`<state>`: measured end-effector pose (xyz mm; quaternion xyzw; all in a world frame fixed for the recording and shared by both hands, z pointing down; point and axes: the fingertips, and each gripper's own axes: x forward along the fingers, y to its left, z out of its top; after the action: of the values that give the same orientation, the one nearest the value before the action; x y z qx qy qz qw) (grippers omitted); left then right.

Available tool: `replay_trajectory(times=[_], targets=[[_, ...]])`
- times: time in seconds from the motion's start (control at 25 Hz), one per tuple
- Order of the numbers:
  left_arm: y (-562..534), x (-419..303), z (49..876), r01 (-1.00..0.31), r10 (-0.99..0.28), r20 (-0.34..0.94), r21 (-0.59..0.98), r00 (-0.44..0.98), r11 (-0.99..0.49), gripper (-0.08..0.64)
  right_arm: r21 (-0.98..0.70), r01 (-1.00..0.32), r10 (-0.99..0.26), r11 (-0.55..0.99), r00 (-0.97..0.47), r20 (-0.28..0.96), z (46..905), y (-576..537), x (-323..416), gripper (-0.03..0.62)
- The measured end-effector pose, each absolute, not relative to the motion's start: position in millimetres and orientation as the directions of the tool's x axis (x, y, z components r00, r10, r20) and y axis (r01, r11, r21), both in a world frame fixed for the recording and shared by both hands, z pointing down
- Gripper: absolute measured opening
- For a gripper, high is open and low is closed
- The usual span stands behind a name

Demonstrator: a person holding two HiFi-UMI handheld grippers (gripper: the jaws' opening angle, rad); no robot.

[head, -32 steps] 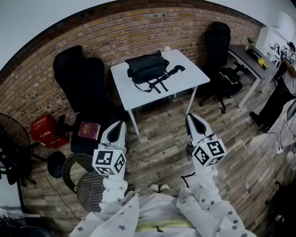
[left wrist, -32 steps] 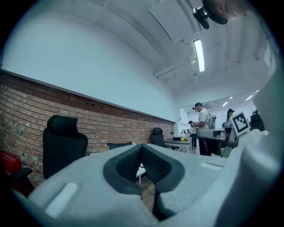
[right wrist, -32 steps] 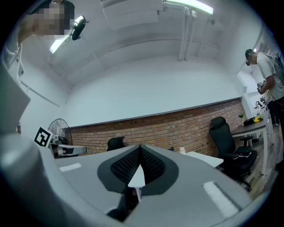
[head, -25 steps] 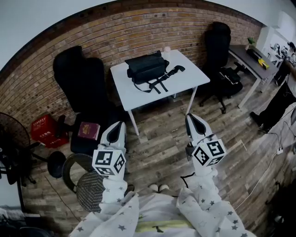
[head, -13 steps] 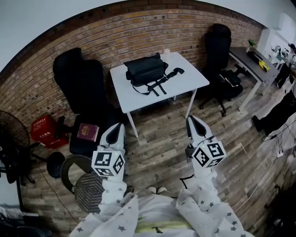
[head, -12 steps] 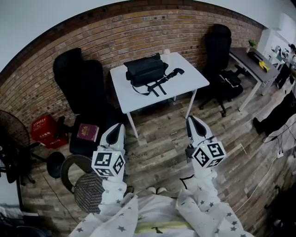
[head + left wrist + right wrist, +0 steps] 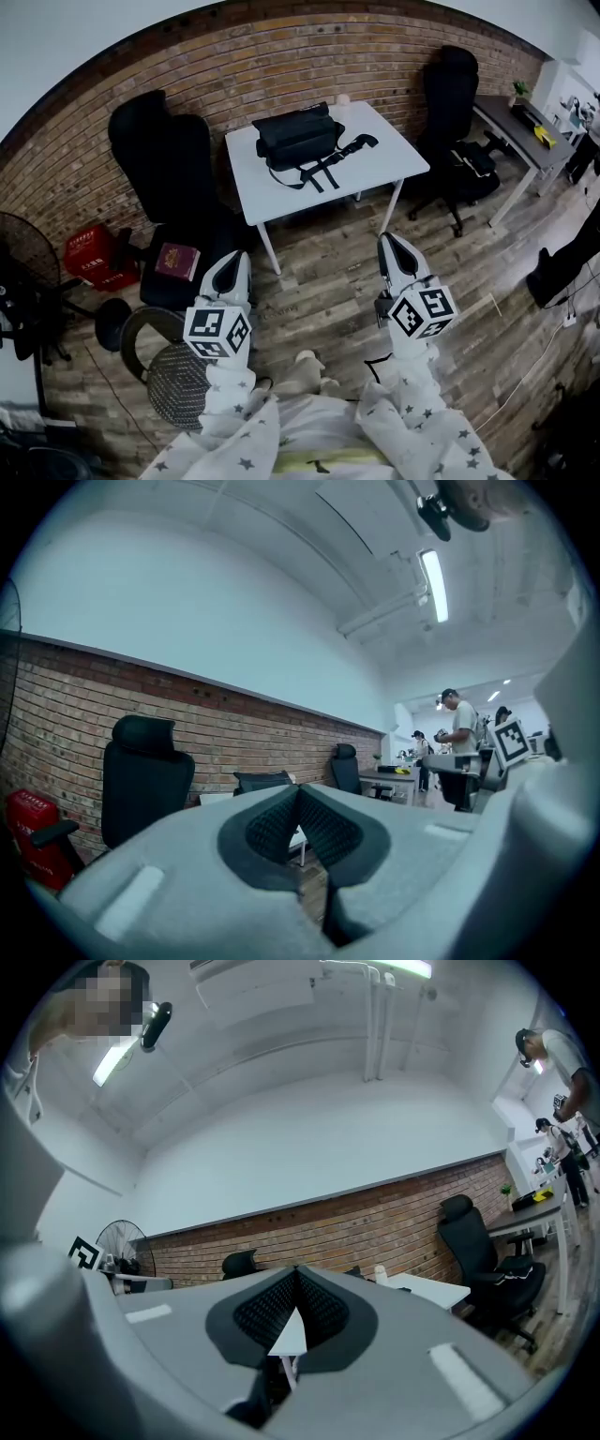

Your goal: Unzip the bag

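Note:
A black bag (image 7: 298,135) lies on the far half of a white square table (image 7: 394,161), its straps (image 7: 330,163) trailing toward the near right. Both grippers hang well short of the table, over the wooden floor. My left gripper (image 7: 233,260) is shut with nothing between its jaws, and my right gripper (image 7: 392,242) is shut and empty too. In the left gripper view the shut jaws meet at the tip of my left gripper (image 7: 298,789), with the bag (image 7: 261,781) just behind them. In the right gripper view my right gripper (image 7: 296,1269) covers most of the table (image 7: 429,1288).
Black office chairs stand left (image 7: 164,155) and right (image 7: 450,94) of the table against a brick wall. A red crate (image 7: 92,253), a book (image 7: 176,259), a round stool (image 7: 178,375) and a fan (image 7: 23,262) sit at the left. A grey desk (image 7: 525,122) and a person (image 7: 567,258) are at the right.
The view has shifted slightly and a foot now shows forward between my arms. The person at the right has moved further right. Both grippers stay shut and keep their places.

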<state>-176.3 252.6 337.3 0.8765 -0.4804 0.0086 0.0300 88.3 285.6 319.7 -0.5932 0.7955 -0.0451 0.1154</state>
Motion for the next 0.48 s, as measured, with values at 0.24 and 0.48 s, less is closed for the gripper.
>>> replay_trajectory(times=[0.24, 0.48], targets=[[225.0, -166.4, 344.1, -0.842, -0.84, 0.053, 0.042, 0.539, -0.538, -0.002, -0.216, -0.932, -0.955, 0.29, -0.267, -0.128, 325.3, 253.4, 97.1, 0.006], [169.2, -163.8, 352.7, -0.851, -0.849, 0.058, 0.065, 0.525, -0.522, -0.002, -0.215, -0.927, -0.951, 0.306, -0.29, -0.103, 338.3, 197.5, 95.1, 0.006]])
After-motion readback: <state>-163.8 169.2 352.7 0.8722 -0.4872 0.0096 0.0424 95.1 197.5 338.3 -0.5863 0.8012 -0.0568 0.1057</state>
